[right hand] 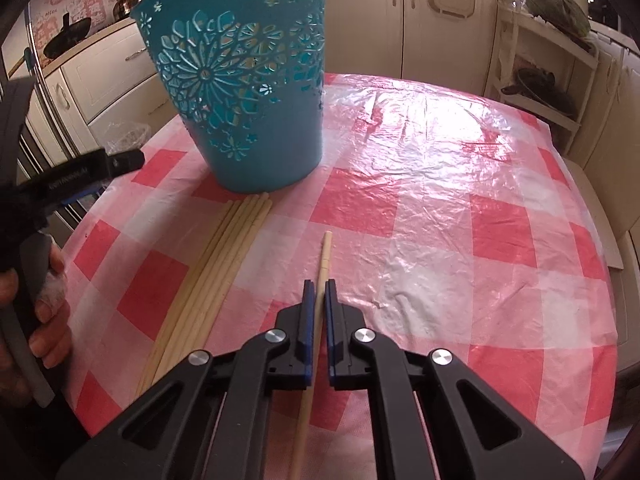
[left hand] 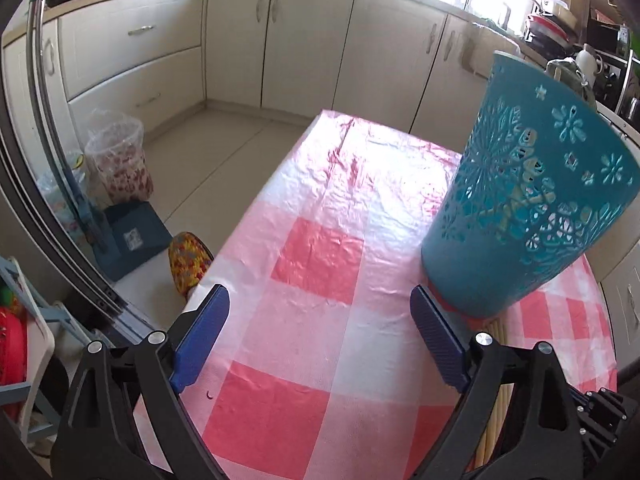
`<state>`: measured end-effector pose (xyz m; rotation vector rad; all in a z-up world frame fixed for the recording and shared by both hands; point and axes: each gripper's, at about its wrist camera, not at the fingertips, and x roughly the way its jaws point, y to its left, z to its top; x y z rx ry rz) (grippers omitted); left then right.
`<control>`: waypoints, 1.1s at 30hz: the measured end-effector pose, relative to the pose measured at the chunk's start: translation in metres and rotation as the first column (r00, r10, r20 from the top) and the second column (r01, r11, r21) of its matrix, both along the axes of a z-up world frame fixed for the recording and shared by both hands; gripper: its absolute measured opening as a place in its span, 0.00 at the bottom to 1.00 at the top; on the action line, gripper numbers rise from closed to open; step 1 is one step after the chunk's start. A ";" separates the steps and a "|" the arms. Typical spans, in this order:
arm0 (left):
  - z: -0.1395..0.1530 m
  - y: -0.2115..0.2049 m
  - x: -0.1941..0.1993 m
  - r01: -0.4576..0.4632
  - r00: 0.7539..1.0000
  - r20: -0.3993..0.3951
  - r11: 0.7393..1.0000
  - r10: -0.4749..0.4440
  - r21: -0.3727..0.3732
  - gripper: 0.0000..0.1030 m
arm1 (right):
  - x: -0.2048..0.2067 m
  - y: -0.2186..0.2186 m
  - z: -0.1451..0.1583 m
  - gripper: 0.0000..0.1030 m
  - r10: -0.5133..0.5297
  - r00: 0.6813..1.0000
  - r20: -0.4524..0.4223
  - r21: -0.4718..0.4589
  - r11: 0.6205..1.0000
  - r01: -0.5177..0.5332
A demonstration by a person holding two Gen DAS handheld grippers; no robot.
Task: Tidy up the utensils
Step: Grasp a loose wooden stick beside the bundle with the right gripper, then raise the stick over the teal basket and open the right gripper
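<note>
Chopstick [right hand: 323, 258], single, lay clamped between the closed blue pads of the right gripper [right hand: 319, 286], over the checked tablecloth [right hand: 460, 208]. Bundle of chopsticks [right hand: 224, 248] rested just left, ends touching the teal basket [right hand: 240, 80]. Left gripper [left hand: 320, 308] stood wide open, holding nothing.
</note>
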<state>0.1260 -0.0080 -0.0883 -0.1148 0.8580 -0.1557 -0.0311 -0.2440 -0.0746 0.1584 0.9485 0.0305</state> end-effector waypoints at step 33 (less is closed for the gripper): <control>-0.009 0.003 0.006 0.021 0.999 -0.032 0.996 -0.024 -0.092 0.92 | 0.121 0.017 0.156 0.05 -0.230 0.788 0.571 0.163 0.973 0.166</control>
